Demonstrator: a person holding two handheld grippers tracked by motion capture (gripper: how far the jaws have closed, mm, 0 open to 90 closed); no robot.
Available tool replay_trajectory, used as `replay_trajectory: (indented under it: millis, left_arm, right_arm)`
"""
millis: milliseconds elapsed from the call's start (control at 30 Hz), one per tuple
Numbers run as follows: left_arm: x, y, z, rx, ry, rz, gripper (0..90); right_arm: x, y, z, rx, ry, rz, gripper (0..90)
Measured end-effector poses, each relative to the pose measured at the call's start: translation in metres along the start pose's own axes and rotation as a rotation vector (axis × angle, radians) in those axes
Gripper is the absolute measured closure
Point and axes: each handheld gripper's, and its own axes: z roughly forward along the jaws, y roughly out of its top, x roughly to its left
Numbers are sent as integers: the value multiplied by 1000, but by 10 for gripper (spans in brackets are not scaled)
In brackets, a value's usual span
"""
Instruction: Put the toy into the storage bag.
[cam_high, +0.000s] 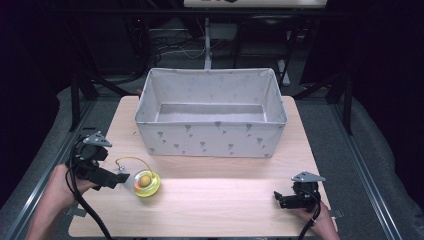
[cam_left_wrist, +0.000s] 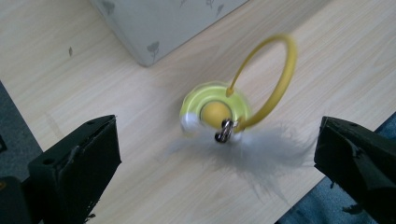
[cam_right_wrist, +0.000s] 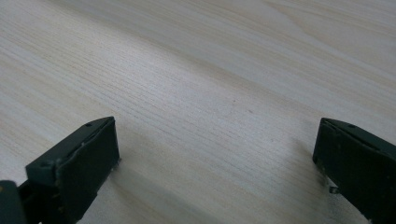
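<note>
Left hand-held gripper (cam_high: 120, 177), jaws spread wide and empty, points at the yellow cat toy (cam_high: 146, 183) lying at its 3 o'clock, just beside. Toy sits on the tabletop (cam_high: 225, 200), its wire loop (cam_left_wrist: 275, 74) arching upward. Right hand-held gripper (cam_high: 278, 198), also open, is well apart.

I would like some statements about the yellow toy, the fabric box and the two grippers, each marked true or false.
1. The yellow toy lies inside the fabric box. False: it sits on the table, in front of the box.
2. The left gripper has its jaws open. True.
3. The right gripper is shut on the toy. False: its jaws are open over bare wood.
4. The toy has a yellow wire loop rising from it. True.
5. A grey feather hangs at the toy. True.
6. The box is full of things. False: its visible inside looks empty.
</note>
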Motion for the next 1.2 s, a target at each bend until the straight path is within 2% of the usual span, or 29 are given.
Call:
replay_trajectory:
  millis: [167,300,433,567,733,900,1133,1200]
  left_arm:
    - [-4,18,-3,2,15,35,7]
    - [-5,26,0,5,15,53,17]
    - [-8,31,2,14,12,72,78]
    - [-8,35,4,16,2,84,183]
    - [-9,40,10,43,-4,99,440]
    - [-11,41,14,56,-16,127,659]
    - [-12,41,16,56,-18,165,858]
    - [-13,41,16,60,-11,174,877]
  right_arm:
    - [0,0,0,0,0,0,0]
    - [0,0,0,0,0,0,0]
    - [0,0,0,0,0,0,0]
    - [0,0,0,0,0,0,0]
    - [0,0,0,0,0,0,0]
    - [0,0,0,0,0,0,0]
    - [0,0,0,0,0,0,0]
    - [0,0,0,0,0,0,0]
